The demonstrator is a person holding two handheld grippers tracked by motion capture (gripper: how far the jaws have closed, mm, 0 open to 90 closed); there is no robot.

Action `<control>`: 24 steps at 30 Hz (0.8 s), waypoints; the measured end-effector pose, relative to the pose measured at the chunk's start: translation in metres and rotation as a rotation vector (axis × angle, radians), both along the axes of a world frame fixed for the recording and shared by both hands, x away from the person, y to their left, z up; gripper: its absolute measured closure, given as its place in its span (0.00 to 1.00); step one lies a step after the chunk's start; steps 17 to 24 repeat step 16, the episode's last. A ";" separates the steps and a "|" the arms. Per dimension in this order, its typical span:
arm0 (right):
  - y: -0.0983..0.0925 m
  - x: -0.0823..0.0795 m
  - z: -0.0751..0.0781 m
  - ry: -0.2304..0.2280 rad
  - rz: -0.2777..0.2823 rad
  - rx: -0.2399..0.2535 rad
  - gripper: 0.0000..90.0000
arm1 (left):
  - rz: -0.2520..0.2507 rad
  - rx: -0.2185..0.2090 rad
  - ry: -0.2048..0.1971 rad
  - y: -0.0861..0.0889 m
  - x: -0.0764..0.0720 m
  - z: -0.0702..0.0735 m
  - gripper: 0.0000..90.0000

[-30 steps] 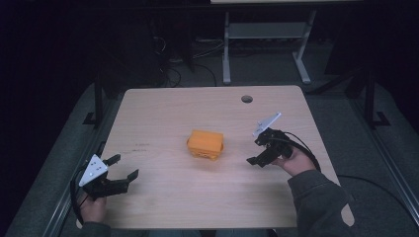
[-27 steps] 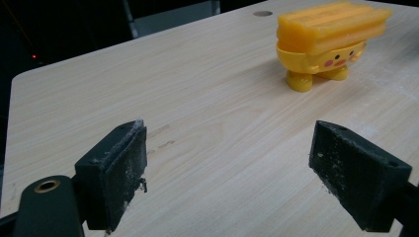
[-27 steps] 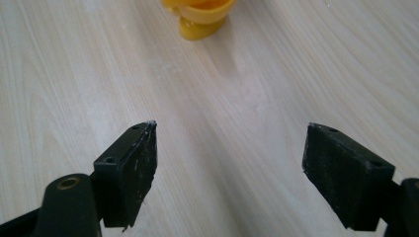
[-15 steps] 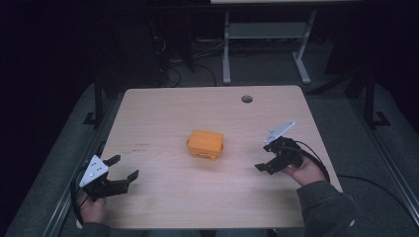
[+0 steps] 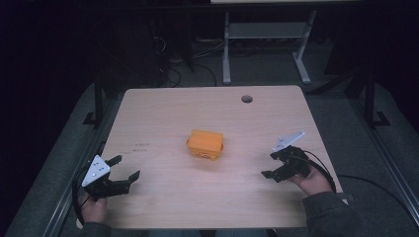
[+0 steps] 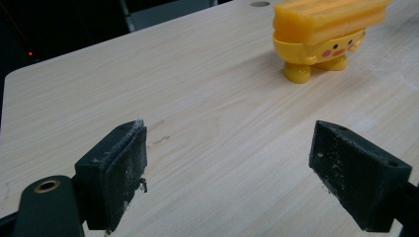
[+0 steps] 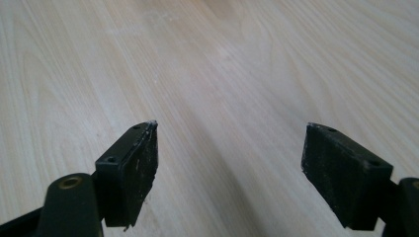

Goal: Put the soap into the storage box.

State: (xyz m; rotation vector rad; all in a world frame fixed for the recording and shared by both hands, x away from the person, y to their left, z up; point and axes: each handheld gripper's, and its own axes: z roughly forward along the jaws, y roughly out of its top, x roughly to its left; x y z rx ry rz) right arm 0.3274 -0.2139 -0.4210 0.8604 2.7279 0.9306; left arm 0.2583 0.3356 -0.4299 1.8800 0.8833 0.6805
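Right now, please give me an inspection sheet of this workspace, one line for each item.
Surface: wooden table, bare light wood with a round hole near the far edge.
Job's things: yellow toy at mid-table, on small feet, apart from both grippers.
Clutter: nothing seen.
Grippers: left gripper open at the near left corner; right gripper open at the near right; both empty.
Cables: black cable trailing from the right gripper.
Surroundings: dark room, grey floor, white frame behind the table.
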 end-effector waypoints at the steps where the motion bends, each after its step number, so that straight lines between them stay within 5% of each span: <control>1: -0.001 -0.001 -0.001 0.005 -0.004 0.001 0.24 | -0.001 0.001 0.001 0.000 0.000 0.000 0.15; 10: -0.018 -0.019 -0.016 -0.002 -0.038 0.017 0.24 | -0.004 0.009 0.001 0.000 0.001 -0.001 0.15; 16: -0.032 -0.047 -0.029 -0.059 -0.091 0.050 0.22 | -0.005 0.005 0.006 -0.002 0.001 -0.002 0.15; 24: -0.032 -0.047 -0.029 -0.059 -0.091 0.050 0.22 | -0.005 0.005 0.006 -0.002 0.001 -0.002 0.15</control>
